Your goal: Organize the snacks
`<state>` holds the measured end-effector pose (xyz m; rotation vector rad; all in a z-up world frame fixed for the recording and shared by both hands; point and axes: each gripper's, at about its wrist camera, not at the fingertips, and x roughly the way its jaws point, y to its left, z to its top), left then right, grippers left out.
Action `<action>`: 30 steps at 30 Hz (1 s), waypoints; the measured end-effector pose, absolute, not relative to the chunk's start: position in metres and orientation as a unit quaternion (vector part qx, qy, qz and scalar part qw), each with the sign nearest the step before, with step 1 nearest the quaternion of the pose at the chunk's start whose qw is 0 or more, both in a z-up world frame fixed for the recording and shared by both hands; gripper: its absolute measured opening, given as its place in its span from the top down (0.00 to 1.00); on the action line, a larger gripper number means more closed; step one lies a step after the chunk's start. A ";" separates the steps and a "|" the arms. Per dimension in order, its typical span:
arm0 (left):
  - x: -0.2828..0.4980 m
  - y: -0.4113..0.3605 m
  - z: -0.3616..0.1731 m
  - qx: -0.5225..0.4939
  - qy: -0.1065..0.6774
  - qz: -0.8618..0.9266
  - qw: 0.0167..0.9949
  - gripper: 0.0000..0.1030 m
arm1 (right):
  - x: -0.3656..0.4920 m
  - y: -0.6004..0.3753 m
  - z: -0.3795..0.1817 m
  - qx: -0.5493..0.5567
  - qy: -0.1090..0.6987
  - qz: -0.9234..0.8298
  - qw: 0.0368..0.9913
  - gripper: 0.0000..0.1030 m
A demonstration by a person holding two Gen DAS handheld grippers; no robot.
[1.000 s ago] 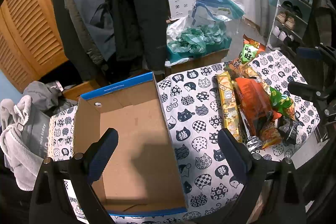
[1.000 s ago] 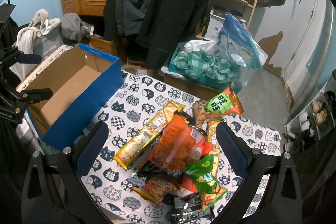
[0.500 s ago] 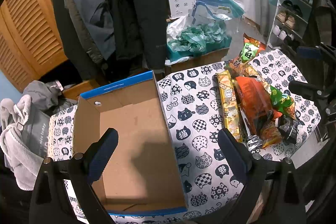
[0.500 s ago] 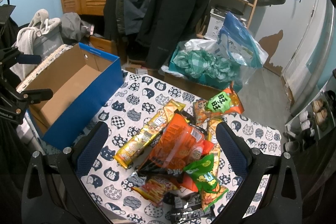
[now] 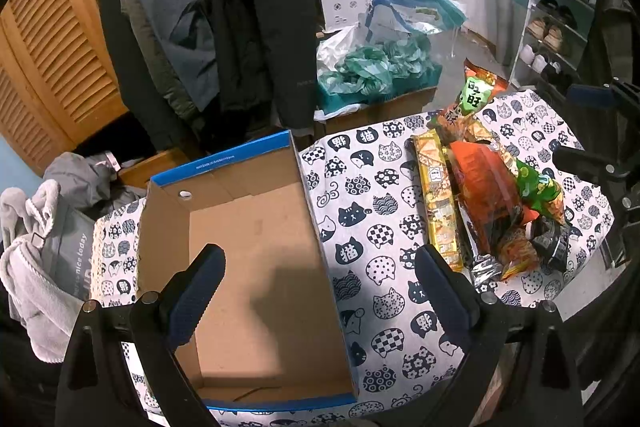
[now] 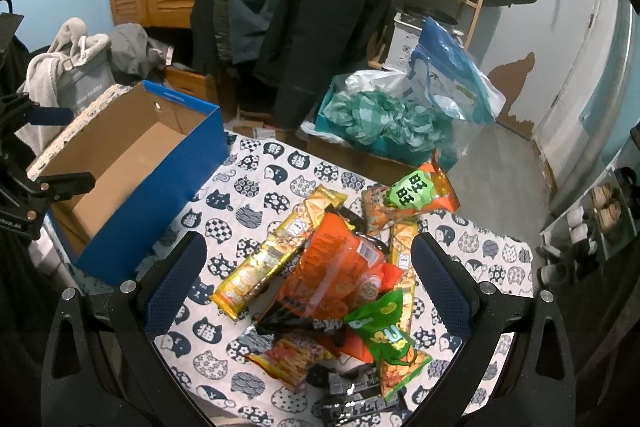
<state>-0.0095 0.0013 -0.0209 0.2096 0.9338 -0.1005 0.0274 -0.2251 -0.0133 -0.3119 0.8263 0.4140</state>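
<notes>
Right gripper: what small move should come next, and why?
Probably lower the right gripper onto the orange snack bag topping the pile. Its jaws stand open with nothing between them, and the blue box holds nothing yet.

Colourful snack packets [image 6: 340,267] lie heaped beside the empty, open blue box [image 6: 156,195]

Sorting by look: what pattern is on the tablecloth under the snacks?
Navy cat faces on white tablecloth, best in the right wrist view.
</notes>
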 end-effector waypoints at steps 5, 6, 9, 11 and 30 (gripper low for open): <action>-0.004 -0.003 -0.018 0.102 0.453 -0.048 0.884 0.06 | 0.031 -0.228 -0.014 -0.143 0.409 0.204 0.878 0.03; -0.005 -0.003 -0.019 0.102 0.454 -0.048 0.884 0.06 | 0.033 -0.228 -0.015 -0.142 0.411 0.204 0.877 0.03; -0.003 -0.007 -0.020 0.103 0.457 -0.049 0.882 0.06 | 0.033 -0.231 -0.018 -0.143 0.414 0.202 0.876 0.03; 0.001 -0.009 -0.021 0.104 0.460 -0.049 0.880 0.06 | 0.035 -0.235 -0.018 -0.143 0.415 0.200 0.876 0.03; 0.047 -0.044 -0.052 0.086 0.518 -0.077 0.848 0.06 | 0.072 -0.330 -0.058 -0.099 0.479 0.136 0.862 0.03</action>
